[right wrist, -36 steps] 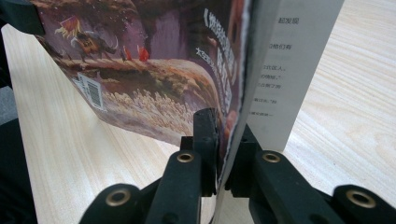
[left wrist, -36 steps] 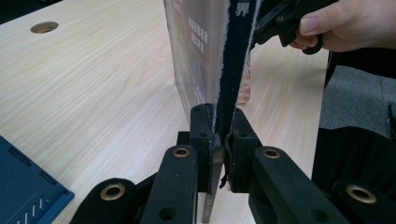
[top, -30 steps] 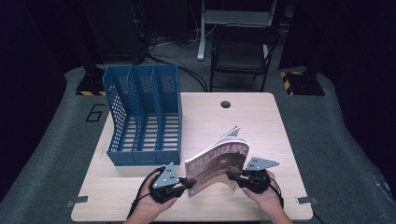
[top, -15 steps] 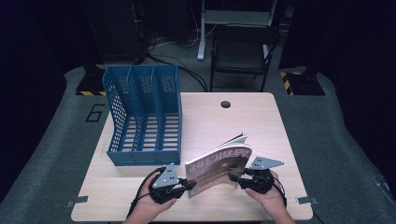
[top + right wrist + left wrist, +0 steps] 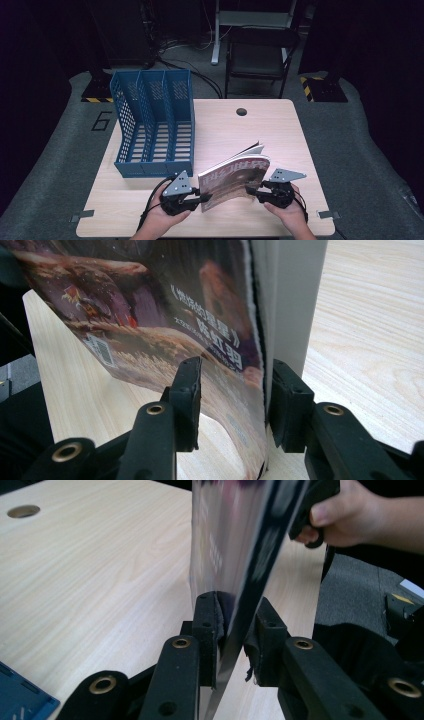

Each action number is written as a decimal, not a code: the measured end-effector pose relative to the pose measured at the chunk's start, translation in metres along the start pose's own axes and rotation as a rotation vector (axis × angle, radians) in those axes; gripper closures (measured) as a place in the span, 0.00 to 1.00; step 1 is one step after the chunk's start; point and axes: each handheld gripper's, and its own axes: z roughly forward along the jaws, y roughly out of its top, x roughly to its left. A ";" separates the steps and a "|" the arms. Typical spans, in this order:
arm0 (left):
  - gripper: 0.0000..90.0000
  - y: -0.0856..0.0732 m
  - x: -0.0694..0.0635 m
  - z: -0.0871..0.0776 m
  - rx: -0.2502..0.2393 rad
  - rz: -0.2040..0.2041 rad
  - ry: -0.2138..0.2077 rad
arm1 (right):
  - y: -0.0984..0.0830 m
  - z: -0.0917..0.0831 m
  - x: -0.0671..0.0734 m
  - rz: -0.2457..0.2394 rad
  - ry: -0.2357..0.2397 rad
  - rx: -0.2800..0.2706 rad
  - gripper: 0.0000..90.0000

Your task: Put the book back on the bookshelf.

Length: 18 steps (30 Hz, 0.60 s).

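Left gripper (image 5: 192, 198): jaws just been opening; magazine edge between them, one pad against the sheet, other pad standing a little off in the left gripper view. Grip slack, not clamped.
Right gripper (image 5: 260, 192): jaws part open, opened earlier in the second and now about steady; spine edge of magazine between them, gap visible at the cover-side pad (image 5: 190, 385). Not pressing.
Magazine (image 5: 235, 175): stood on its lower edge at the near middle of the table (image 5: 225, 125), tilted, cover toward the person, pages fanning at the far top corner. Lower edge appears to rest on the wood.
Rack (image 5: 155, 125): blue, three slots, far-left of the magazine, apart from it; slots run front to back, open at top.
Key relation: magazine's long axis runs left-right between the two grippers, roughly crosswise to the slots; rack lies up and left of it.
Nearer hand: left, just beside the rack's near wall.
Judgement: re-grip needed first, then a turn of the magazine to line it with a slot.
Risk: loose jaws, magazine may flop flat.
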 end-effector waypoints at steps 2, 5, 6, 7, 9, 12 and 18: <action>0.84 0.007 0.000 -0.003 -0.010 -0.006 0.002 | 0.000 0.000 0.000 0.000 0.000 0.001 0.68; 0.83 0.015 0.001 -0.006 -0.025 -0.055 -0.010 | 0.000 -0.001 0.000 -0.003 0.002 -0.003 0.68; 0.83 0.017 0.001 -0.007 -0.022 -0.051 -0.010 | 0.000 -0.001 0.000 0.001 0.003 -0.003 0.68; 0.83 0.020 0.002 -0.008 -0.019 -0.049 -0.013 | -0.001 -0.001 0.001 0.005 0.003 -0.003 0.68; 0.83 0.026 0.002 -0.010 -0.016 -0.043 -0.015 | -0.001 -0.001 0.001 0.007 0.002 -0.005 0.68; 0.83 0.033 0.000 -0.013 -0.013 -0.047 -0.016 | -0.001 -0.002 0.001 0.008 0.003 -0.004 0.68; 0.82 0.046 0.000 -0.017 0.002 -0.042 -0.011 | -0.001 -0.002 0.001 0.008 -0.005 -0.006 0.68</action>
